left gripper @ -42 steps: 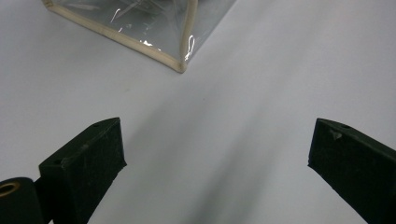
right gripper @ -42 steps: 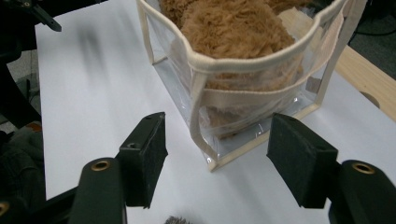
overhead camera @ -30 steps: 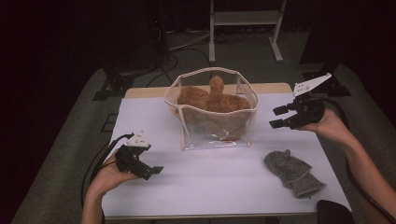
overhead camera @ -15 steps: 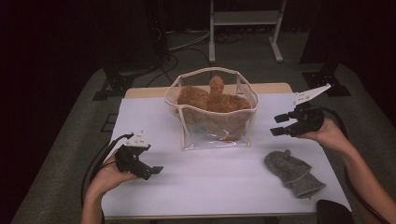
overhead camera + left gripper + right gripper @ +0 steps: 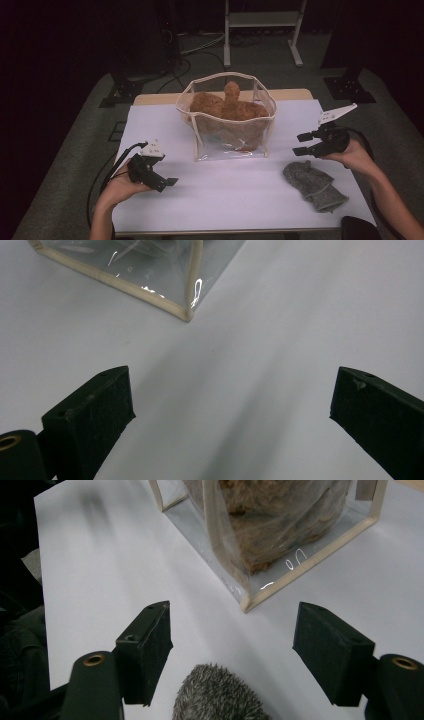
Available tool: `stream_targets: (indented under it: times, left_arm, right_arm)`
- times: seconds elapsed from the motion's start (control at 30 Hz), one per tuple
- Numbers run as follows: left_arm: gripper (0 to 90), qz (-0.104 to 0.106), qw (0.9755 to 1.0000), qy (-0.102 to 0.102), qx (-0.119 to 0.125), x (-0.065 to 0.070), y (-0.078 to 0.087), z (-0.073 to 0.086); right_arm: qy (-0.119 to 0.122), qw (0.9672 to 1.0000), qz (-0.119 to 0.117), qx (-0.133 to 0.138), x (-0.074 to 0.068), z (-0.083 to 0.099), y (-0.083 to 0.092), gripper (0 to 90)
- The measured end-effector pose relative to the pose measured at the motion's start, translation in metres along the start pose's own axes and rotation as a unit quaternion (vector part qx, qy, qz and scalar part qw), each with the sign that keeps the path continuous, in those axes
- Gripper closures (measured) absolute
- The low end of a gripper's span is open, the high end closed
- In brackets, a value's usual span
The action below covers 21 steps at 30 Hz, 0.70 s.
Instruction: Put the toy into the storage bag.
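A clear plastic bag point(image 5: 227, 135) with cream trim stands mid-table and holds brown plush toys point(image 5: 225, 105). A grey fuzzy soft item point(image 5: 312, 185) lies on the white table at the right front. My right gripper point(image 5: 300, 143) hovers just above and behind it. Its jaws have just been opening, and nothing sits between the pads. In the right gripper view the grey item point(image 5: 217, 695) pokes up low between the jaws point(image 5: 232, 635), with the bag's corner point(image 5: 247, 605) ahead. My left gripper point(image 5: 167, 182) rests open at the left front, facing the bag's corner point(image 5: 187, 315).
The white table point(image 5: 235, 200) ends close to both hands at the front. A metal stand point(image 5: 262, 30) and cables sit on the dark floor behind the table. A dark object point(image 5: 360, 230) lies at the right front corner.
My right gripper has sunk toward the table and come nearer the grey item, its jaws a little wider. The left gripper, bag and grey item have stayed put.
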<state>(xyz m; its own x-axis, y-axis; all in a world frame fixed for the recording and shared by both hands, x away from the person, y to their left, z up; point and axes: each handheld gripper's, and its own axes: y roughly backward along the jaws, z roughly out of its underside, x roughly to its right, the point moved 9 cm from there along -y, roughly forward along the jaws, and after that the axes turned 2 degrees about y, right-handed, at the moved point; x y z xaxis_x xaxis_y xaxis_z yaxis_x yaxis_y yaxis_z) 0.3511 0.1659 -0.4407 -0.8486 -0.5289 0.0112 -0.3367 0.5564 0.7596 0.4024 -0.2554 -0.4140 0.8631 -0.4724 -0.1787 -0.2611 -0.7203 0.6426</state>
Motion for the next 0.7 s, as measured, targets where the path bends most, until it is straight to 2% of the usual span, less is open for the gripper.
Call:
stream_targets:
  times: [0.7]
  left_arm:
    - [2.8, 0.004, 1.0000, -0.002, -0.001, -0.001, -0.004, -0.001]
  right_arm:
    - [-0.030, 0.9995, -0.004, 0.006, -0.009, 0.042, -0.008, 28.1]
